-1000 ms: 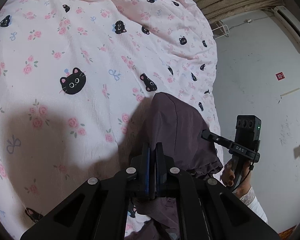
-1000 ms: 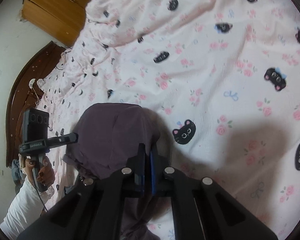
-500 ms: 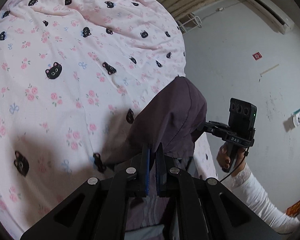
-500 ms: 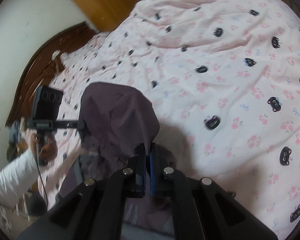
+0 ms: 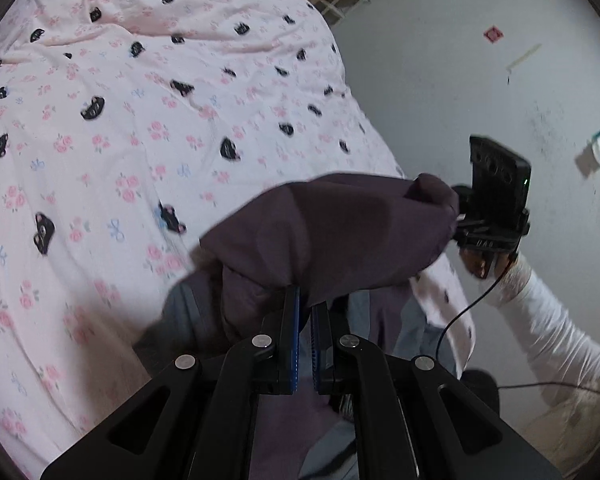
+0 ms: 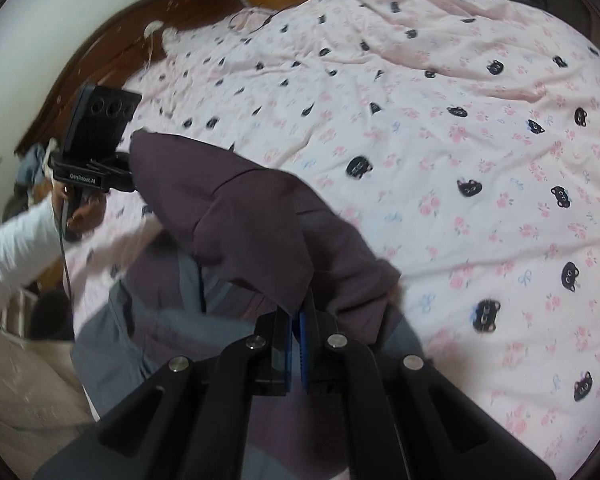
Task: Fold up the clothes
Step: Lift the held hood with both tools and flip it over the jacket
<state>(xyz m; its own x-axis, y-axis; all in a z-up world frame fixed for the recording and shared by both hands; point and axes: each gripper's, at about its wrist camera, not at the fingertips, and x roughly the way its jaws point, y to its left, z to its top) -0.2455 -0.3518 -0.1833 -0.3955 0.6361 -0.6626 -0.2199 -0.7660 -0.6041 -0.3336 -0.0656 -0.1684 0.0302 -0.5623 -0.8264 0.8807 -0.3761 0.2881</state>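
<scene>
Holding a dark purple garment (image 5: 332, 236) off the bed, stretched between both tools at the edge nearest the person. Left wrist view, left to right: pink bedspread (image 5: 112, 128) with cat and rose print filling the left and upper left; garment at centre, hanging in a taut span; left gripper (image 5: 305, 312) at lower centre, clenched on the cloth's near edge, fabric pinched between the blue pads; right gripper (image 5: 458, 204) at right of frame, its tips buried in the garment's far corner, clamped on it; white sleeve (image 5: 548, 320) trailing to the lower right against the grey wall (image 5: 460, 80).

Right wrist view, left to right: wooden headboard (image 6: 112, 36) at upper left; other tool at left, gripping one corner; garment sloping down through centre to the pinched blue pads at lower centre; bedspread across the right.

Judged purpose of the two-corner hold: keeping the edge spread so the cloth hangs flat and can be laid out square. Grey fabric (image 6: 148, 320) bunched below the span, identity unclear. Fold not yet begun; garment well clear of the open bedspread beyond.
</scene>
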